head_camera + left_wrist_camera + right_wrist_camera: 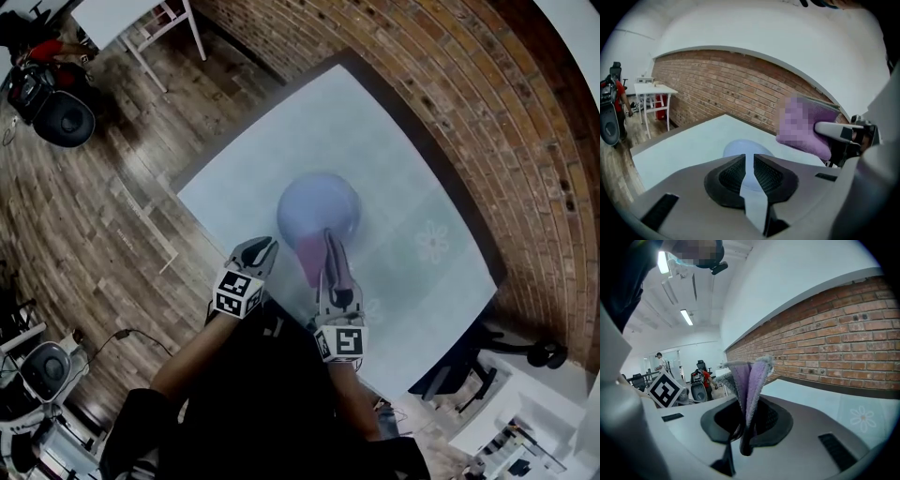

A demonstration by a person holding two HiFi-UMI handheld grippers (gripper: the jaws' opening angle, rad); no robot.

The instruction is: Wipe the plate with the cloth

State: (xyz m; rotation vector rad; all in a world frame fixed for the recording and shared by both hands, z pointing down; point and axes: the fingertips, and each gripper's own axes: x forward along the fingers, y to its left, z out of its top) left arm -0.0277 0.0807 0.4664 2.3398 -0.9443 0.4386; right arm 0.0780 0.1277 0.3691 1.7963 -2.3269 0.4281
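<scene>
Right gripper view shows cloth (753, 377) clamped, seemingly folded; head view, plate (319, 206).

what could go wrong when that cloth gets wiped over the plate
1. The plate lies loose on the smooth table. The left gripper is shut and empty and steadies nothing, so a wipe may push the plate along.
2. The right gripper pinches the cloth by a narrow fold, so drag could pull it from the jaws.
</scene>
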